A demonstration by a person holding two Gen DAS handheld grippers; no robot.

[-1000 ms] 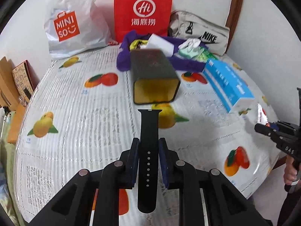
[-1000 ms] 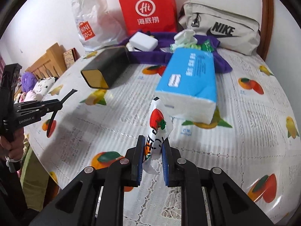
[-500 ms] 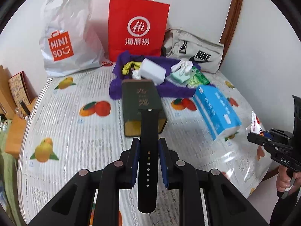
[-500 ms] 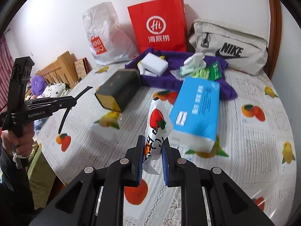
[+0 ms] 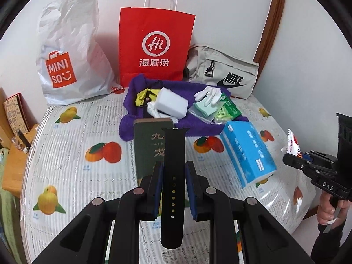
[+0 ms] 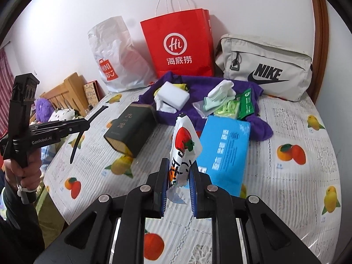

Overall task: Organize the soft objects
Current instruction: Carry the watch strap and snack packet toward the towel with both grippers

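My left gripper (image 5: 173,171) is shut on a black watch strap (image 5: 173,154), held above the table; in the right wrist view that gripper (image 6: 88,123) shows at the left with the strap (image 6: 77,143) hanging from it. A white snack packet with a red strawberry print (image 6: 183,147) is clamped in my right gripper (image 6: 178,169); the left wrist view shows this gripper (image 5: 292,157) at the right edge with the packet (image 5: 292,144). Behind lie a purple towel (image 5: 154,125), a white sponge block (image 5: 172,105), white gloves (image 5: 209,94), green packets (image 5: 226,110) and a blue tissue pack (image 5: 246,151).
A dark green box (image 5: 149,149) lies on its side on the fruit-print tablecloth (image 5: 72,165). Against the wall stand a white Miniso bag (image 5: 66,52), a red paper bag (image 5: 155,48) and a beige Nike bag (image 5: 222,72). Wooden furniture (image 6: 68,92) is at the left.
Both grippers have risen and drawn back from the table, so more of the bags and wall shows. Each keeps its hold on the same thing.
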